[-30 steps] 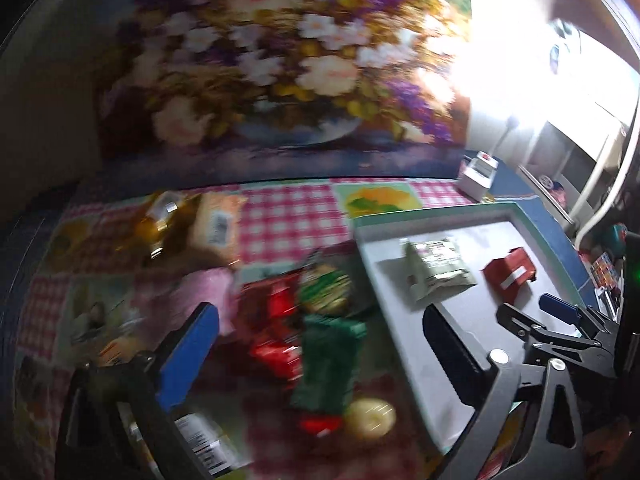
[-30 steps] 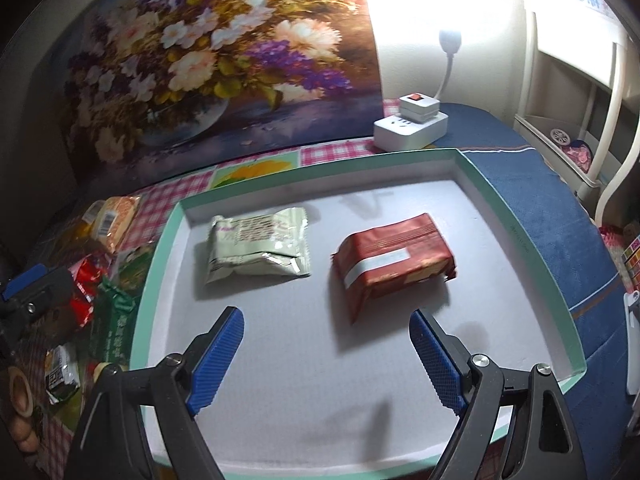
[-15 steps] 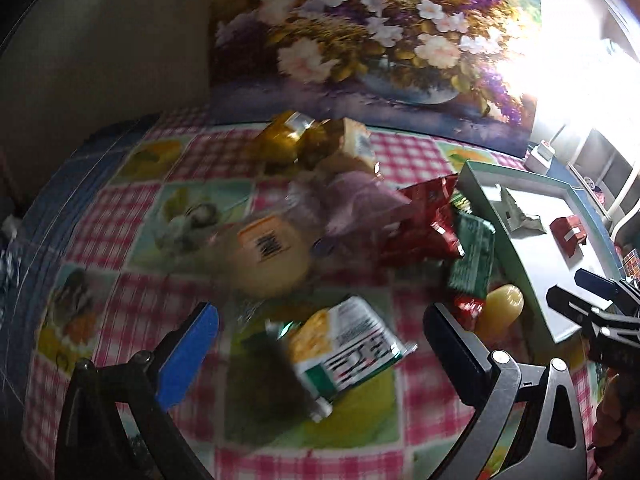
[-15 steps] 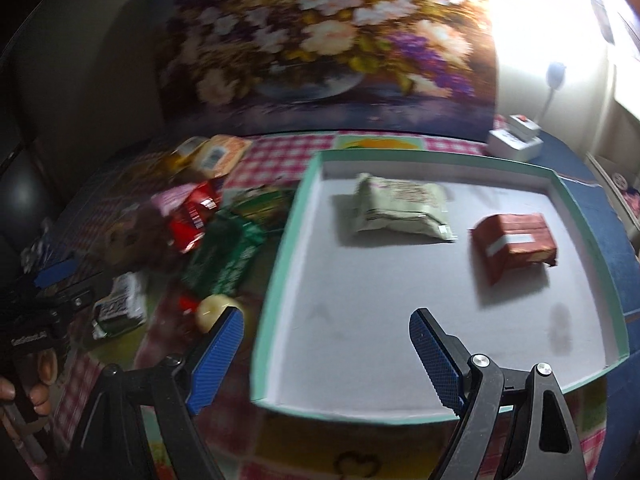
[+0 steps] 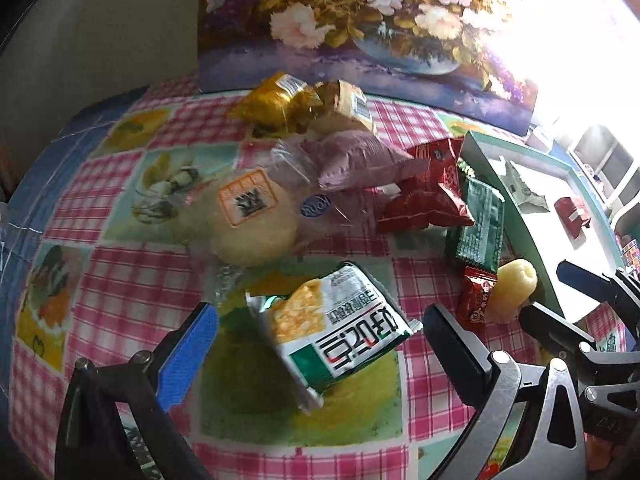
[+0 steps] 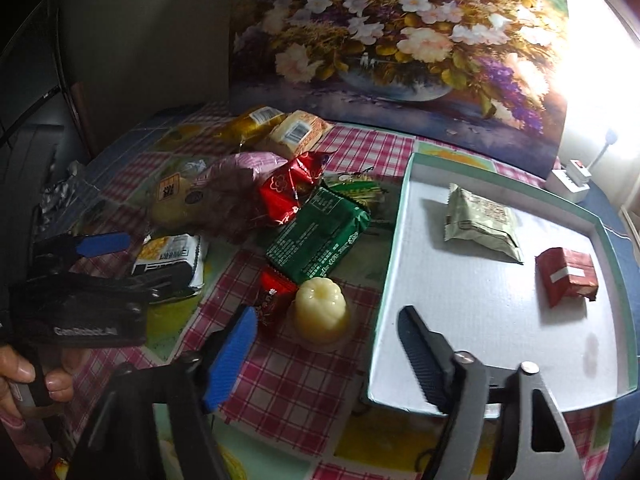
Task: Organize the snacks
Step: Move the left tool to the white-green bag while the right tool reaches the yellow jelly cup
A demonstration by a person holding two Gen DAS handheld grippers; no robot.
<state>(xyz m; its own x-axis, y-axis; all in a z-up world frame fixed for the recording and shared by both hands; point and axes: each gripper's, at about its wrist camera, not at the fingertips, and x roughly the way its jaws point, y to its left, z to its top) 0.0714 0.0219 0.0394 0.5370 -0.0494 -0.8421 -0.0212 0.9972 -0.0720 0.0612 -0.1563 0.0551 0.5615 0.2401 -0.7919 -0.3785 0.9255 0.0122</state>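
My left gripper (image 5: 320, 316) is open, its fingers either side of a green-and-white snack packet (image 5: 332, 328) lying on the checked tablecloth; the same gripper (image 6: 132, 256) and packet (image 6: 170, 258) show in the right wrist view. My right gripper (image 6: 328, 328) is open and empty, just in front of a yellow jelly cup (image 6: 320, 308) and a small red candy (image 6: 274, 294). A teal-rimmed tray (image 6: 390, 276) holds a pale green packet (image 6: 480, 228) and a red packet (image 6: 568, 276). A pile of snacks lies left of it: dark green packet (image 6: 320, 240), red foil bag (image 6: 292, 188), pink bag (image 6: 236, 184).
A flower painting (image 6: 400, 40) leans against the wall behind the table. A round yellow cake in clear wrap (image 5: 252, 216) and gold-wrapped snacks (image 5: 304, 104) lie further back. A white power strip (image 6: 570, 178) sits at the back right. The table's left edge drops off in blue cloth (image 5: 28, 192).
The left gripper has closed in on the green-and-white packet, which now lies between its fingers. The right gripper has swung left off the tray toward the jelly cup.
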